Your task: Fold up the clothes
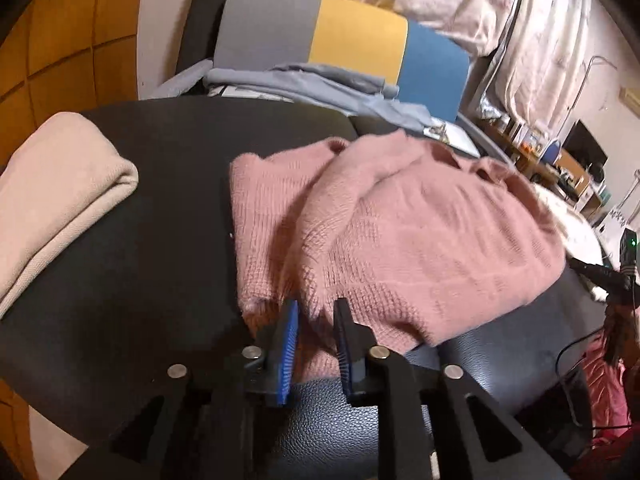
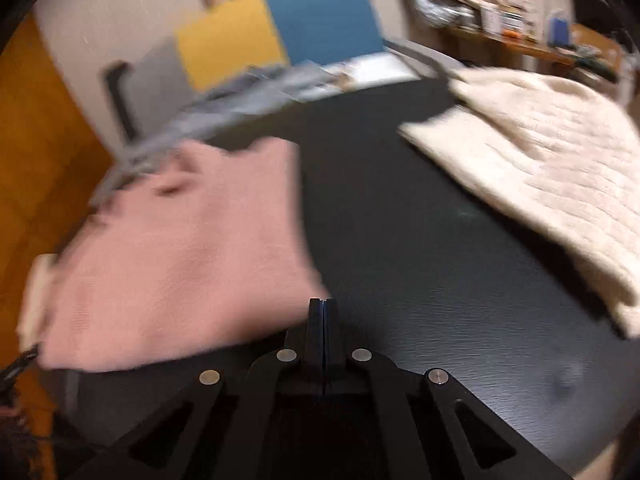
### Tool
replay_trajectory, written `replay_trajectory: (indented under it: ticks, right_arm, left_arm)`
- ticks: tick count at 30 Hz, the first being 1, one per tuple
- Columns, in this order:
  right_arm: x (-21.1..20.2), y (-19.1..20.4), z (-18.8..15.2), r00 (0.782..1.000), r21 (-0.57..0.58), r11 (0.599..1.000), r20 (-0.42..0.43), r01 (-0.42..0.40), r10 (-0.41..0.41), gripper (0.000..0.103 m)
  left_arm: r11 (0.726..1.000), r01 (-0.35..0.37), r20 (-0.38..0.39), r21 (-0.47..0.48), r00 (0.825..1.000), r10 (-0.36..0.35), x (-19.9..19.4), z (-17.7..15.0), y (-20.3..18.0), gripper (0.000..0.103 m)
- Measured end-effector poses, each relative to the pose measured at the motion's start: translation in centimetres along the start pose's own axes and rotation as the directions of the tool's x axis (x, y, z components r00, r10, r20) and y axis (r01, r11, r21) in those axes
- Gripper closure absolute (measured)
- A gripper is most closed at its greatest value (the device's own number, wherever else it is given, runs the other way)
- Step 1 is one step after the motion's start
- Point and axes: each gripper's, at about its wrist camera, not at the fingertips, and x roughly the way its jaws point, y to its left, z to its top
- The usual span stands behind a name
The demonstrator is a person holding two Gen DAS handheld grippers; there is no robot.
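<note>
The pink knit sweater (image 1: 400, 232) lies folded on the dark table (image 1: 160, 208), its near edge at the table's front rim and its long axis running across the table. A bare strip of table separates it from the folded beige garment (image 1: 56, 200), which lies well apart near the table's edge. In the blurred right wrist view a wide bare stretch lies between the sweater and the cream knit (image 2: 540, 168).

The left tongs (image 1: 316, 320) stand apart, with sweater cloth between the pads; whether they pinch it cannot be told. The right tongs (image 2: 323, 312) are pressed together, empty, just beside the sweater's corner.
</note>
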Motion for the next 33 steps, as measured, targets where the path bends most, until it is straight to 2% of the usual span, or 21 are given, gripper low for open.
replay_trajectory:
  ticks: [3,4,8,11,12,13,14,15,16,17,19,22,24,26,27,29,30,31,33]
  right_arm:
    - [0.1,2.5,0.4,1.0,-0.077,0.997,0.028,0.005,-0.003,0.052]
    - [0.3,3.1,0.5,0.999,-0.092,0.996,0.034,0.009,-0.006,0.05]
    - [2.4,5.0,1.6,0.999,-0.131,0.991,0.04,0.017,-0.011,0.05]
    - [4.8,5.5,2.5,0.998,-0.2,0.978,-0.004,0.057,-0.058,0.05]
    - [5.7,5.9,2.7,0.996,-0.229,0.97,-0.022,0.079,-0.086,0.057]
    - [6.5,6.2,2.9,0.992,-0.258,0.961,-0.041,0.102,-0.116,0.093]
    - [7.2,6.5,3.0,0.987,-0.287,0.95,-0.061,0.125,-0.148,0.098]
    - [7.1,6.5,3.2,0.984,-0.288,0.947,-0.06,0.143,-0.167,0.099]
    - [6.5,6.3,3.5,0.983,-0.27,0.95,-0.044,0.159,-0.177,0.099]
    - [5.8,6.1,3.7,0.982,-0.251,0.952,-0.029,0.174,-0.187,0.099]
    - [4.7,4.8,4.1,0.981,-0.195,0.963,-0.006,0.188,-0.192,0.099]
    - [5.1,2.4,3.6,0.98,-0.114,0.975,-0.03,0.19,-0.195,0.099]
    - [5.7,1.6,3.2,0.981,-0.071,0.98,-0.04,0.186,-0.19,0.099]
    - [5.7,1.4,3.2,0.98,-0.027,0.981,-0.037,0.192,-0.193,0.099]
    - [5.7,1.6,3.3,0.98,-0.026,0.98,-0.039,0.196,-0.197,0.098]
    - [4.8,2.8,3.4,0.976,-0.054,0.975,-0.005,0.217,-0.218,0.091]
    - [4.1,3.5,3.5,0.973,-0.071,0.971,0.018,0.23,-0.229,0.082]
    - [3.3,4.5,3.4,0.973,-0.097,0.968,0.054,0.229,-0.225,0.08]
    - [1.5,7.0,3.0,0.971,-0.164,0.964,0.146,0.21,-0.187,0.076]
  left_arm:
    - [1.0,-0.011,-0.026,0.0,1.0,0.011,0.0,0.2,-0.1,0.084]
    - [1.0,-0.019,-0.042,0.003,0.999,0.019,0.1,0.3,-0.2,0.084]
    - [0.985,-0.106,-0.092,0.132,0.989,0.119,2.5,1.8,-1.3,0.083]
    - [0.95,-0.167,-0.106,0.263,0.974,0.201,4.6,2.6,-2.7,0.078]
    - [0.931,-0.206,-0.094,0.301,0.965,0.244,5.1,2.8,-3.0,0.072]
    - [0.909,-0.245,-0.079,0.337,0.955,0.287,5.6,2.9,-3.3,0.073]
    - [0.914,-0.247,-0.091,0.322,0.953,0.29,5.8,3.2,-3.2,0.078]
    - [0.929,-0.244,-0.089,0.279,0.956,0.278,5.3,3.5,-2.8,0.097]
    - [0.942,-0.239,-0.086,0.234,0.96,0.265,4.8,3.8,-2.5,0.098]
    - [0.954,-0.234,-0.082,0.188,0.964,0.253,4.3,4.1,-2.1,0.098]
    - [0.955,-0.247,-0.052,0.166,0.965,0.259,3.6,4.1,-1.4,0.098]
    - [0.968,-0.211,-0.085,0.135,0.971,0.223,4.3,2.9,-0.4,0.098]
    - [0.982,-0.166,-0.055,0.095,0.984,0.172,3.7,2.2,0.1,0.098]
    - [0.999,-0.055,-0.045,0.002,0.997,0.055,3.1,1.6,1.4,0.097]
    - [0.999,-0.021,-0.04,-0.027,0.999,0.02,3.0,1.2,1.7,0.094]
    - [0.999,0.002,-0.021,-0.053,1.0,-0.003,2.2,0.9,2.3,0.085]
    - [0.998,0.013,-0.011,-0.065,1.0,-0.014,1.8,0.7,2.6,0.084]
    - [0.997,0.024,-0.001,-0.077,1.0,-0.024,1.3,0.6,2.9,0.084]
    - [1.0,-0.011,0.041,-0.021,0.999,0.012,0.3,0.7,2.0,0.084]
